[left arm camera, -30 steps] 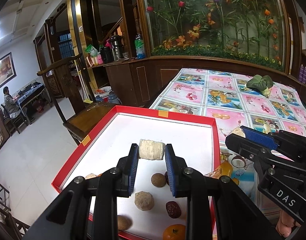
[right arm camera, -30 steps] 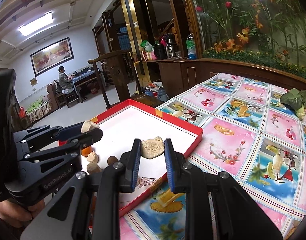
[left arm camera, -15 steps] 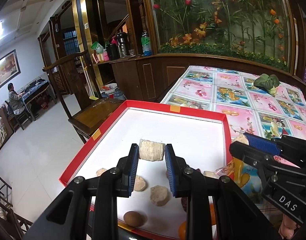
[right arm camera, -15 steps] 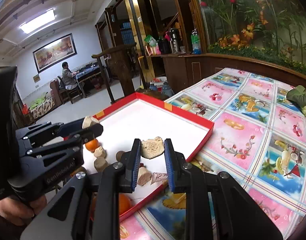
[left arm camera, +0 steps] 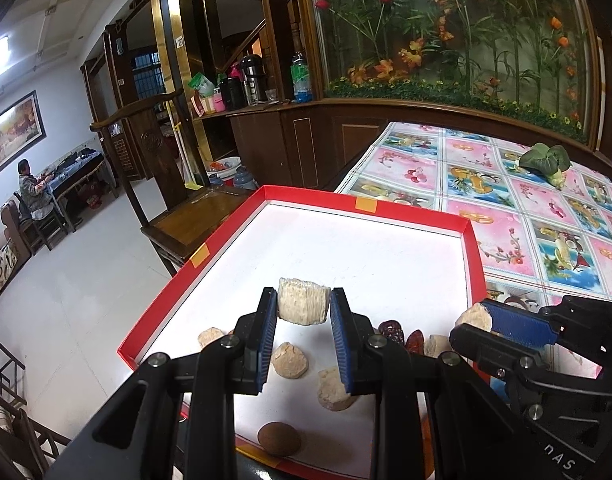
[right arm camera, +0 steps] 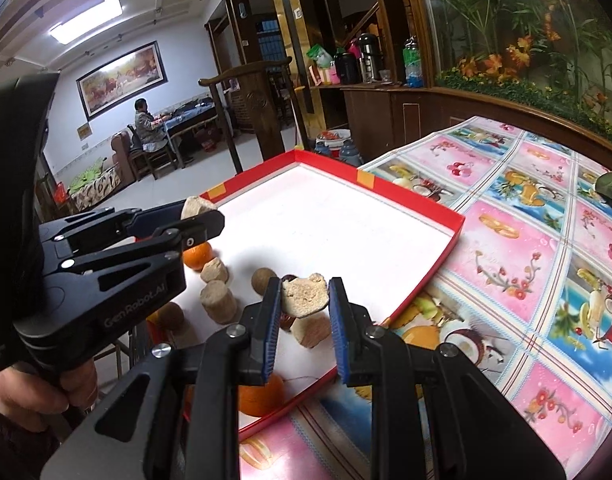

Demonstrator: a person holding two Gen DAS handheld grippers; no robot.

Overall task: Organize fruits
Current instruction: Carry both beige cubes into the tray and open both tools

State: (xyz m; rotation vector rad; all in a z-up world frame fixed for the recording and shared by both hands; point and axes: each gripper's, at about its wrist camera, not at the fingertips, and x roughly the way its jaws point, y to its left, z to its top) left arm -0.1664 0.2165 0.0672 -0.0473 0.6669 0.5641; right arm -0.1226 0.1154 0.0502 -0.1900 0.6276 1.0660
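Note:
A red-rimmed tray (left arm camera: 369,205) (right arm camera: 421,204) with a white floor lies at the table's left end. My left gripper (left arm camera: 304,306) is shut on a pale, ridged cylindrical chunk (left arm camera: 304,306), held above the tray's near half. My right gripper (right arm camera: 305,295) is shut on a tan, irregular chunk (right arm camera: 305,295) over the tray's near right part. It also shows in the left wrist view, right gripper (left arm camera: 485,320). Loose in the tray lie several tan chunks (left arm camera: 289,365) (right arm camera: 218,301), brown round fruits (left arm camera: 279,438) (right arm camera: 264,279), red dates (left arm camera: 391,330) and oranges (right arm camera: 197,255) (right arm camera: 262,396).
A flowered tablecloth (left arm camera: 505,208) covers the table to the right of the tray. A green leafy bundle (left arm camera: 545,160) lies at its far side. A wooden chair (left arm camera: 194,220) stands left of the table, and a person (right arm camera: 146,128) sits far back.
Both grippers kept their chunks. The right gripper sank and shifted over the tray, so more loose fruit shows beneath it. In the left view the tray's contents slid downward.

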